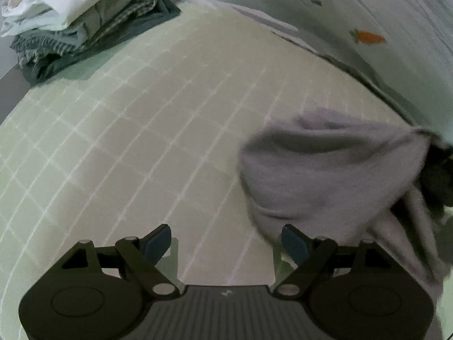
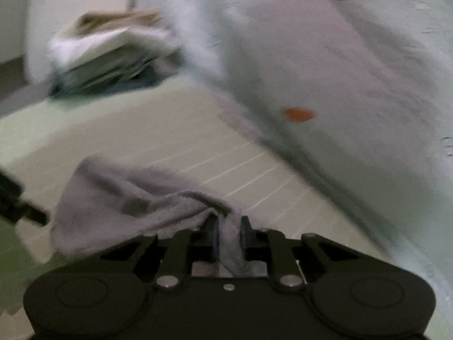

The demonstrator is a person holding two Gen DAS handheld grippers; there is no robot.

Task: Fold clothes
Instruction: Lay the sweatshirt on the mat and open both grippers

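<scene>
While the left gripper hangs with its fingers spread wide and nothing between them, the right gripper is pinched nearly closed on a bunched edge of a pale grey garment. Seen from the left wrist, that garment sags in a soft pouch at about three o'clock, lifted partly off the checked bed sheet. At ten o'clock in the same view sits a stack of folded clothes, white on top and grey and striped beneath. A white quilt with small orange carrot prints runs along the far side from twelve to three o'clock. By its drape, the garment looks light, limp and knit-like, neither slippery nor fragile; it will likely collapse wherever it is unsupported. A second hold on a free corner or hem, well apart from the right gripper's pinch, would probably let it be stretched flat. Motion blur hides finer detail, including what kind of garment it is.
</scene>
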